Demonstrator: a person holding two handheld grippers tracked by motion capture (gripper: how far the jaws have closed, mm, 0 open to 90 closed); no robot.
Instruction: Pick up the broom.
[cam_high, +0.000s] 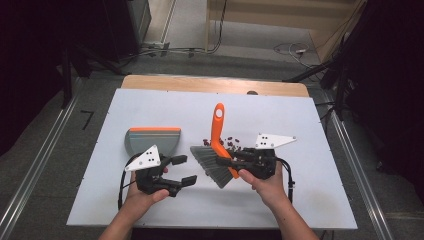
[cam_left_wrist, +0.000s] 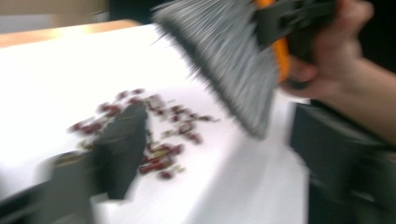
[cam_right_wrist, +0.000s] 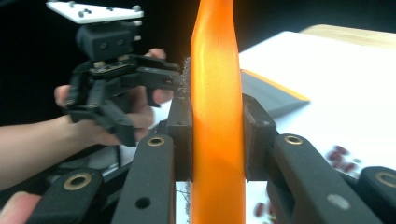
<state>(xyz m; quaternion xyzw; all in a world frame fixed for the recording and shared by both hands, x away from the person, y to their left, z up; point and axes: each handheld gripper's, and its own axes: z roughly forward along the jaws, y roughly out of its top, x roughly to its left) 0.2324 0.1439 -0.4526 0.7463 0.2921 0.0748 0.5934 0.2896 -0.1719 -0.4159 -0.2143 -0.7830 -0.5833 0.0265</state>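
Observation:
A hand brush with an orange handle (cam_high: 217, 125) and grey bristles (cam_high: 212, 165) lies tilted over the middle of the white table (cam_high: 150, 105). My right gripper (cam_high: 227, 161) is shut on the handle just above the bristles; in the right gripper view its pads clamp the orange handle (cam_right_wrist: 217, 93) from both sides. A small heap of dark red beans (cam_high: 232, 143) lies behind the brush head. My left gripper (cam_high: 184, 170) stands open and holds nothing, left of the bristles. A grey dustpan with an orange lip (cam_high: 152, 140) rests just behind it. The blurred left gripper view faces the beans (cam_left_wrist: 154, 130) and the bristles (cam_left_wrist: 224, 60).
The white board lies on a wooden tabletop (cam_high: 215, 82) whose far edge shows. Metal rails (cam_high: 35, 170) run along the floor on both sides, and cables (cam_high: 290, 49) lie beyond the table. Bare white surface stretches to the far left and right of the tools.

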